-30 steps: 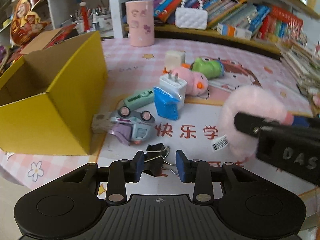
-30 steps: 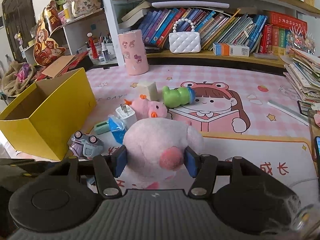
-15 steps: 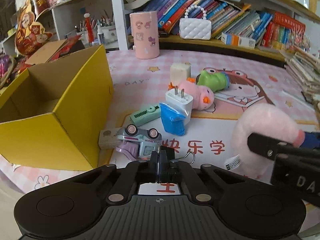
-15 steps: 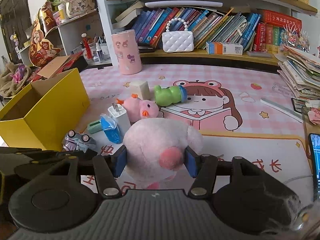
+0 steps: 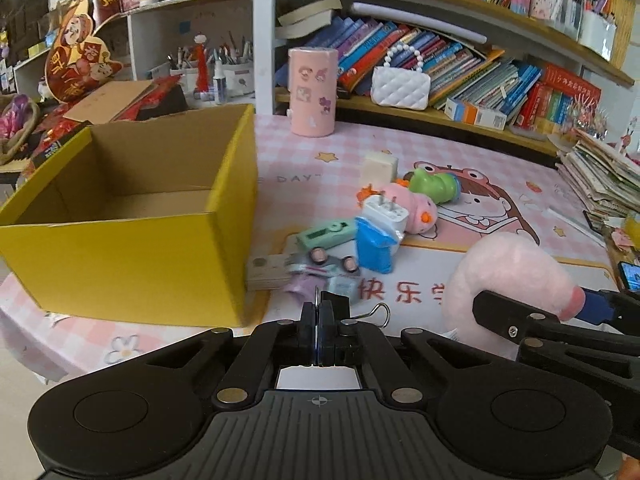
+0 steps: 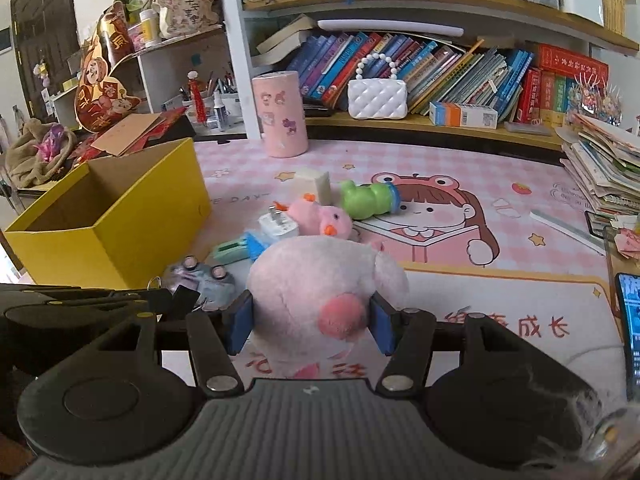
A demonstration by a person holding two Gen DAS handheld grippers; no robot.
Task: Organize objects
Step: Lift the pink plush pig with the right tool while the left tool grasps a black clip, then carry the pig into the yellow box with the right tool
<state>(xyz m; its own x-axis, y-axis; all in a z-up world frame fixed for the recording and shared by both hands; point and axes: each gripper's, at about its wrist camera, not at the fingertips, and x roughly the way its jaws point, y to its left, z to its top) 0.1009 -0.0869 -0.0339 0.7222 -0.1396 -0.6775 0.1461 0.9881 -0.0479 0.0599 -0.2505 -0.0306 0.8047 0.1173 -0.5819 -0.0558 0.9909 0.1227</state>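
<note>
My left gripper (image 5: 319,322) is shut on a black binder clip (image 5: 339,301), held just above the mat; the clip's wire handle sticks out to the right. The same clip (image 6: 182,295) shows at the left of the right wrist view. My right gripper (image 6: 310,320) is shut on a round pink plush toy (image 6: 316,276), its blue pads pressing both sides. The plush (image 5: 508,276) also appears at the right of the left wrist view. An open yellow cardboard box (image 5: 120,256) stands to the left and looks empty inside.
A pile lies in the middle of the pink mat (image 5: 500,168): toy car (image 5: 320,268), blue packet (image 5: 374,246), white charger (image 5: 384,212), pink duck (image 5: 416,208), green toy (image 5: 434,186), mint stapler-like item (image 5: 328,232), wooden block (image 5: 266,270). A pink canister (image 5: 312,92) and bookshelves stand behind; stacked papers (image 6: 600,176) sit right.
The left jaws closed on the binder clip and lifted it off the mat, with the box now nearer in view. The right gripper rose slightly, still holding the plush.
</note>
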